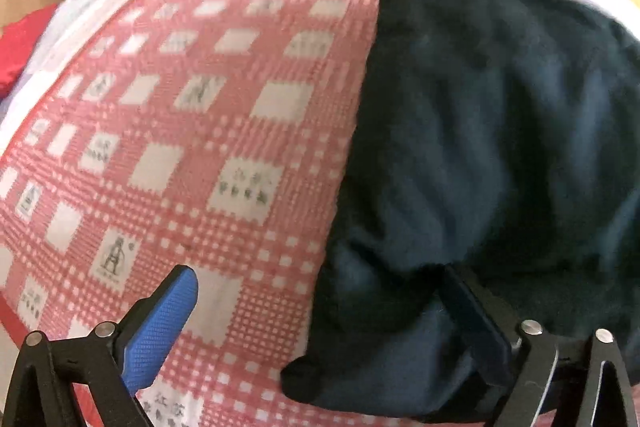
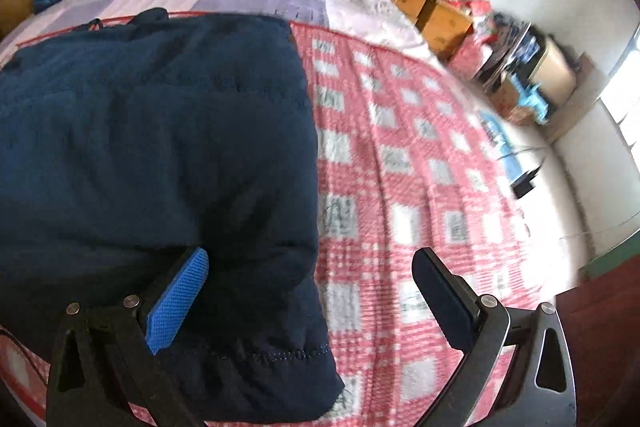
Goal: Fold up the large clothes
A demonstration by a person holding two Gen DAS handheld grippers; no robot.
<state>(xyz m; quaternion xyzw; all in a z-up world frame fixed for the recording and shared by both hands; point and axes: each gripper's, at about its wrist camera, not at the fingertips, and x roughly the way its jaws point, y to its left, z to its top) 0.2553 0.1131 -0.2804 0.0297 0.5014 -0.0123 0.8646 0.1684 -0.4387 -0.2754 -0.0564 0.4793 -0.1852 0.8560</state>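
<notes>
While both tongs, left gripper (image 1: 320, 311) and right gripper (image 2: 310, 291), gape released over its near edge, the thick navy garment (image 2: 152, 131) lies on the checked blanket (image 2: 400, 167); soft, bulky, best pinched at its stitched hem.
</notes>
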